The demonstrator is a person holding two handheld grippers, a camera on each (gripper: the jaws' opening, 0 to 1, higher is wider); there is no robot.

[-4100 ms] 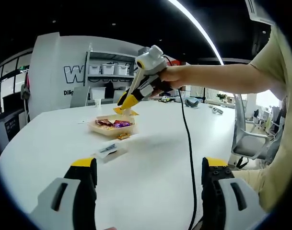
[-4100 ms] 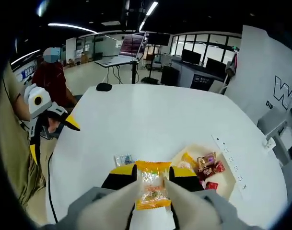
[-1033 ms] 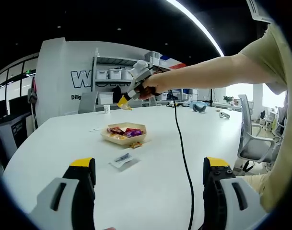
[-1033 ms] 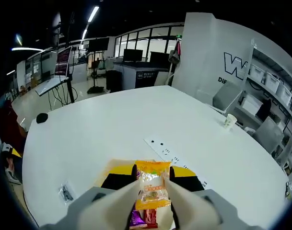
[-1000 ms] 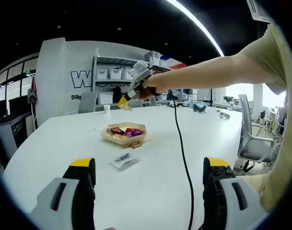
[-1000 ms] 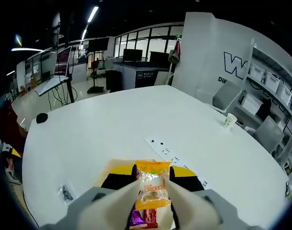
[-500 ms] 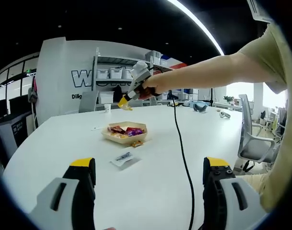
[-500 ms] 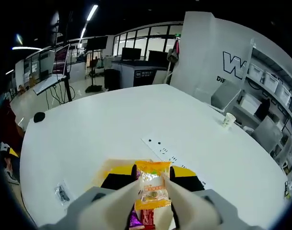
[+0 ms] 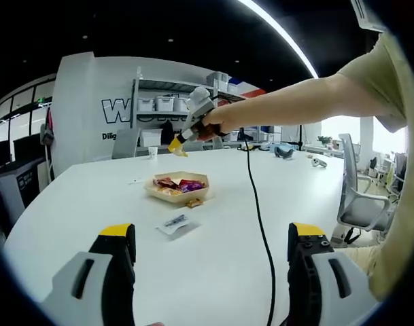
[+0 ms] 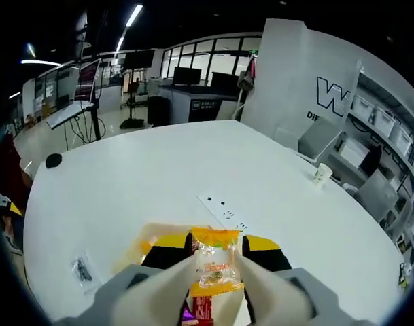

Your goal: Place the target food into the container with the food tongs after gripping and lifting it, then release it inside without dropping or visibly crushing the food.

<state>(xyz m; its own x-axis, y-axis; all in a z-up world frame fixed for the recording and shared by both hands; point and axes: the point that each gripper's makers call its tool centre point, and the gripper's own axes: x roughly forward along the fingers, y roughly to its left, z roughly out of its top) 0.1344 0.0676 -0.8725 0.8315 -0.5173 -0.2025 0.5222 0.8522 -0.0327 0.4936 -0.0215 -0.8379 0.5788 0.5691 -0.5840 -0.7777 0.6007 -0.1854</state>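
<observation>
Big white round table (image 9: 213, 251) in an open office; wall with large lettering and shelves of bins (image 9: 156, 104) behind it, paper cup (image 10: 321, 174) near the far edge, long ceiling light strip overhead. Left gripper view, left to right: left gripper (image 9: 210, 261) low over the table, jaws spread wide, nothing between; small clear packet (image 9: 175, 223) on the table; shallow container (image 9: 177, 187) of wrapped snacks, one stray wrapper (image 9: 193, 202) just beside it; right gripper (image 9: 177, 148) held above the container on an outstretched arm, black cable (image 9: 260, 224) hanging. Right gripper view: jaws pinch an orange-edged snack packet (image 10: 216, 267), container mostly hidden beneath them. Packet print unreadable.
</observation>
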